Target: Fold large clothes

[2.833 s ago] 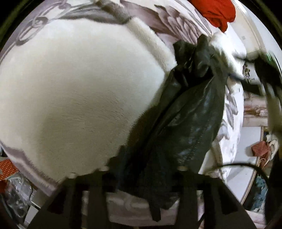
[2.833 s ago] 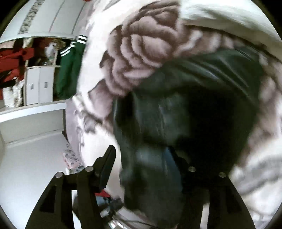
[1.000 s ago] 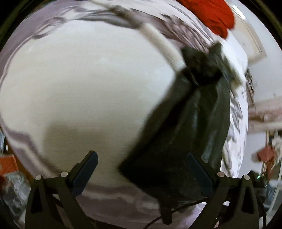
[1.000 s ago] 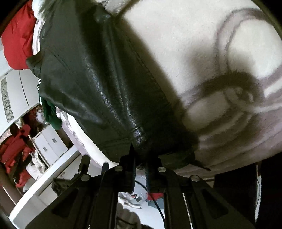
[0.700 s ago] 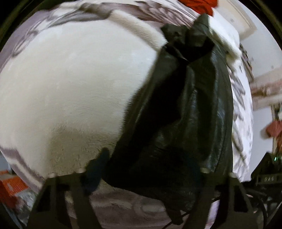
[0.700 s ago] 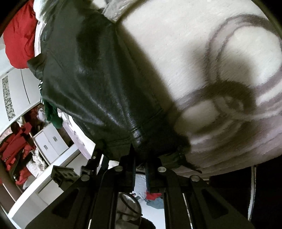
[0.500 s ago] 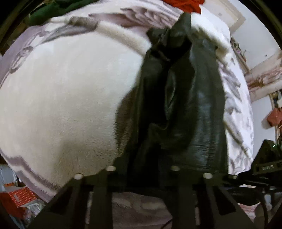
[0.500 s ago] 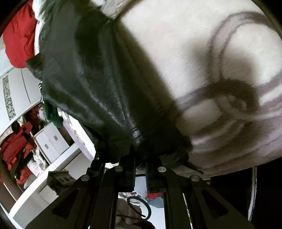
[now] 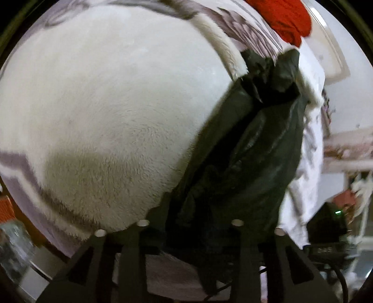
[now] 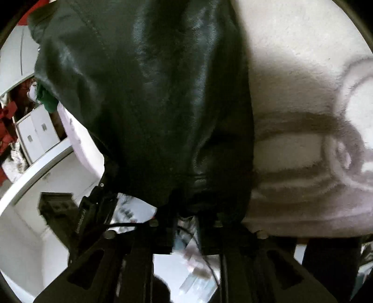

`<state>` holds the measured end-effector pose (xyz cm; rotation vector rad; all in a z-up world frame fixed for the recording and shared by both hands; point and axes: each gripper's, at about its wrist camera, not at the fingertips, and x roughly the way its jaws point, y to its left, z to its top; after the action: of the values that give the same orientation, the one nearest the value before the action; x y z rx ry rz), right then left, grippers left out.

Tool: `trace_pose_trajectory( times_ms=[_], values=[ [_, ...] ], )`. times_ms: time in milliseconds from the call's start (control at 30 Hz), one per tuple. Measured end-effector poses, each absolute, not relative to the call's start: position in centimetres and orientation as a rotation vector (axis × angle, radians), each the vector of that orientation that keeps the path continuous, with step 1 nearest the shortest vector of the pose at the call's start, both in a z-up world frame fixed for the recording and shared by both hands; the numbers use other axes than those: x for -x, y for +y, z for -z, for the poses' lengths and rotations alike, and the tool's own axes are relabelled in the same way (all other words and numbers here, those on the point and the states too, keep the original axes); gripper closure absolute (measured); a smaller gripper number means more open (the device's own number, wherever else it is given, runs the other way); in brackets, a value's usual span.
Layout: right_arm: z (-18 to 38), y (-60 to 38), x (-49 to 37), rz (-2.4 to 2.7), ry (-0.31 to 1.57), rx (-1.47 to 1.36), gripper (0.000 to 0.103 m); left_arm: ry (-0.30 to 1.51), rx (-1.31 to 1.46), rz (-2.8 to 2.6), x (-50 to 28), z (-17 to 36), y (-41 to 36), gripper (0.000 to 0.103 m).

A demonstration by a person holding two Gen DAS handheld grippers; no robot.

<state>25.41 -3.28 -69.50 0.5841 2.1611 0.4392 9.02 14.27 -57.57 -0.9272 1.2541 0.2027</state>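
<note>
Jacket (image 9: 251, 163) of black leather lies bunched at the fleece blanket's (image 9: 112, 111) near edge, its hem between both opening grippers, left (image 9: 190, 223) and right (image 10: 186, 219), likely mid-fold, needing a fresh grasp next.

- The fingertips of the left gripper (image 9: 190, 209) were buried under the black leather garment (image 9: 244, 163).
- The red garment (image 9: 286, 16) was cut off by the top edge.
- Floor clutter (image 10: 193, 263) below the right gripper (image 10: 186, 209) was too blurred to identify.
</note>
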Motion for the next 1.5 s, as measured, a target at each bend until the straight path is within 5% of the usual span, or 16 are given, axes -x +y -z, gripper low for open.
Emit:
trace_pose_trajectory(
  times_ms=[200,500,567,633,700,800,900,1000,1100,1133,1400,1467,1500],
  values=[
    [67.9,-5.0,-26.4,-0.502,2.152,-0.525,0.07,1.276,0.883,-0.176,-9.2,54.6,13.6,0.041],
    [68.3,-6.9,-26.4,-0.44,2.144,-0.509,0.063,1.359,0.617,-0.188,-11.6,56.9,11.9,0.041],
    [68.5,-7.1,-26.7,-0.415,2.137,-0.512,0.063,1.312,0.567,-0.177,-12.0,56.6,11.5,0.043],
    [68.8,-7.4,-27.0,-0.395,2.133,-0.517,0.063,1.283,0.509,-0.174,-12.2,56.0,10.7,0.068],
    [69.1,-7.6,-27.3,-0.381,2.132,-0.53,0.063,1.303,0.472,-0.194,-12.4,56.2,10.3,0.077],
    [69.4,-8.3,-27.6,-0.376,2.128,-0.549,0.063,1.293,0.577,-0.188,-11.8,55.2,11.4,0.077],
    [69.4,-9.0,-27.7,-0.379,2.125,-0.561,0.063,1.2,0.791,-0.094,-11.1,53.5,13.2,0.071],
    [69.9,-9.6,-28.1,-0.38,2.132,-0.572,0.063,1.167,0.893,-0.077,-11.8,53.6,14.6,0.041],
    [70.4,-10.1,-28.5,-0.371,2.133,-0.593,0.063,1.2,0.821,-0.049,-14.6,54.7,14.1,0.034],
    [70.5,-10.3,-28.7,-0.373,2.13,-0.594,0.063,1.231,0.786,-0.032,-15.7,55.3,13.6,0.025],
    [69.9,-11.8,-30.9,-0.397,2.082,-0.616,0.063,1.376,0.511,0.03,-20.3,58.8,10.0,0.022],
    [70.0,-12.4,-31.0,-0.398,2.073,-0.63,0.063,1.319,0.475,0.031,-19.8,57.9,9.3,0.031],
    [69.9,-12.5,-31.4,-0.397,2.071,-0.634,0.063,1.295,0.442,0.026,-19.4,57.2,8.8,0.071]
  ],
)
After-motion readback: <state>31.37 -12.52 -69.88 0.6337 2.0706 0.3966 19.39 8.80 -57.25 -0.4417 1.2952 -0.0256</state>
